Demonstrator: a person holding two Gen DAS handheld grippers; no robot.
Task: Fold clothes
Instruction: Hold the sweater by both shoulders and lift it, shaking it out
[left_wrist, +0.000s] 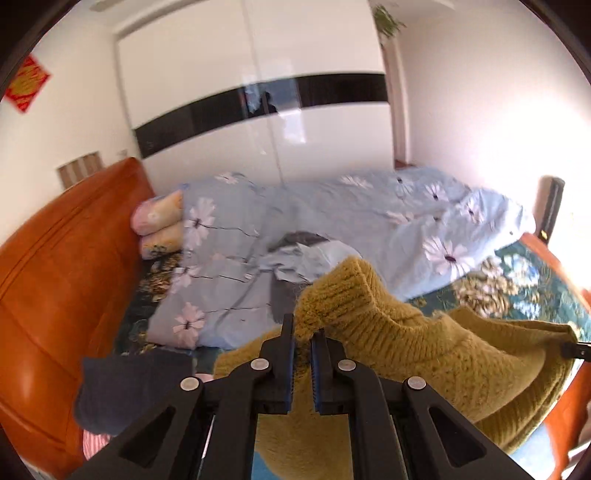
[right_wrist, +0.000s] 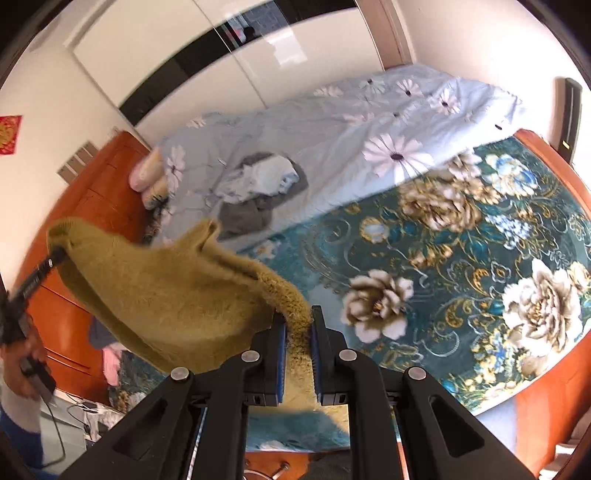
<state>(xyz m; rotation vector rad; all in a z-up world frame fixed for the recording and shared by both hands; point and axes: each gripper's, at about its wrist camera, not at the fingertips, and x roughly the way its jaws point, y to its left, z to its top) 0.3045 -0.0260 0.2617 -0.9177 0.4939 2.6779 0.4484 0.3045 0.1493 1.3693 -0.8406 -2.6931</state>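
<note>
A mustard-yellow knitted sweater (left_wrist: 424, 354) hangs in the air above the bed, stretched between both grippers. My left gripper (left_wrist: 303, 330) is shut on one ribbed edge of the sweater. My right gripper (right_wrist: 298, 321) is shut on the other edge of the sweater (right_wrist: 166, 291). In the right wrist view the left gripper (right_wrist: 59, 254) shows at the far left, pinching the sweater's far corner. In the left wrist view the right gripper's tip (left_wrist: 576, 349) shows at the right edge.
The bed has a teal floral bedspread (right_wrist: 443, 258) and an orange wooden headboard (left_wrist: 55, 277). A blue daisy-print duvet (left_wrist: 332, 221) lies along the far side with a pile of grey and light-blue clothes (right_wrist: 258, 184) on it. Pillows (left_wrist: 159, 225) sit by the headboard. A white wardrobe (left_wrist: 258, 110) stands behind.
</note>
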